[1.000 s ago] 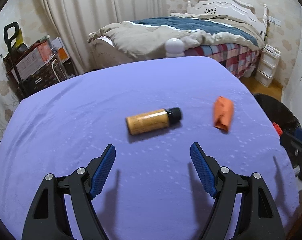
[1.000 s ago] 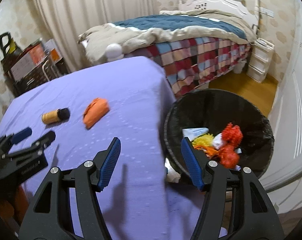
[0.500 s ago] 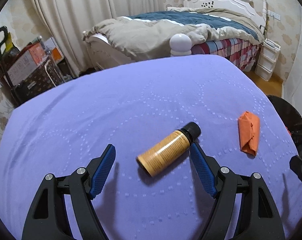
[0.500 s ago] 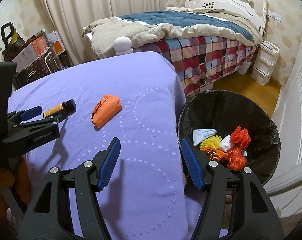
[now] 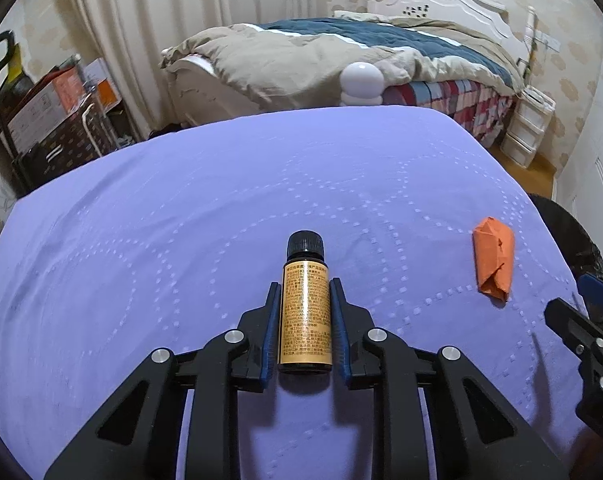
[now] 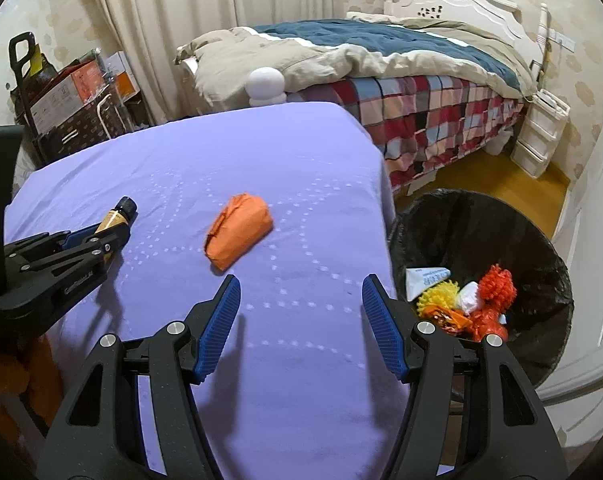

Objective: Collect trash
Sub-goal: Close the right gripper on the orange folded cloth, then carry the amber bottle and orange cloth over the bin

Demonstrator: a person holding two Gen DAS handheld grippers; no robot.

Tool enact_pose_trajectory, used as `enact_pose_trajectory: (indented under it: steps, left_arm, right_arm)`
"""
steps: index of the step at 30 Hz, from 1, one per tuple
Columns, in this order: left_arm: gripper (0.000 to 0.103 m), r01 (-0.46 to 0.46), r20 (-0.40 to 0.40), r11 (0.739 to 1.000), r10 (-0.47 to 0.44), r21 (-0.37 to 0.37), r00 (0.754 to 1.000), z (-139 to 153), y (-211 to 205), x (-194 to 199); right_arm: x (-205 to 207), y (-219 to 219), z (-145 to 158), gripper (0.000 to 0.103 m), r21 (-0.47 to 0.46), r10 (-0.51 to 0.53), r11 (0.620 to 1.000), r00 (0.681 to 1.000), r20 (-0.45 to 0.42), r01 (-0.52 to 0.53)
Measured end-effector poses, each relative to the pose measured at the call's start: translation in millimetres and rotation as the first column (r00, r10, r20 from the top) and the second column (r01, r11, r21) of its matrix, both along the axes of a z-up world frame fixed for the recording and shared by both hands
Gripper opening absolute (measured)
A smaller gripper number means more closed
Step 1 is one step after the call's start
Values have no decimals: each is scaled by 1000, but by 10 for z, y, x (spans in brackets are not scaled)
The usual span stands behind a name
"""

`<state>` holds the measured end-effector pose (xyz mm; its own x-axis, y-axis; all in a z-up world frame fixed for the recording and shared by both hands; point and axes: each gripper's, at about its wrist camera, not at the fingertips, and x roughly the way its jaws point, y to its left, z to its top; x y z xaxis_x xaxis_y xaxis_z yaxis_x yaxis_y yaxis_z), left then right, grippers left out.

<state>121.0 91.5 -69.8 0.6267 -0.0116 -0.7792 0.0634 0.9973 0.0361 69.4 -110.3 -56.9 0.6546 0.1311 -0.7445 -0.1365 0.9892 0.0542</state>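
Purple cloth covers the surface [image 6: 229, 160], the landmark here. Off its right edge sits a black trash bin [image 6: 541, 248] holding bright scraps. Over the surface's near edge, the right hand-held gripper [image 6: 301, 312] hangs spread wide. Near the left side, the left hand-held gripper [image 5: 306, 308] pinches a small amber bottle [image 5: 306, 304]. Between them lies an orange wrapper [image 6: 239, 230].
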Motion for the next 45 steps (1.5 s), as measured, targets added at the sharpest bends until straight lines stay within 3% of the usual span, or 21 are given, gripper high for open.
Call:
enact_pose_trajectory:
  steps: [19,26,45]
  left_arm:
    - [25,-143,-1,988,143,-53,990,10,633,-254]
    - [25,-152,1,986,153,-66,988,7,702,-275]
    - [25,-152,9,985,153,-80,988,33,678,-337]
  right_arm:
    - [436,636,-98,61,-19,84,996,995,-44,-85]
    - [412,718,-98,36,-37,117,992,992,-40,-118]
    - [166,736,-87,31,-57,144,988,989,-33,-146]
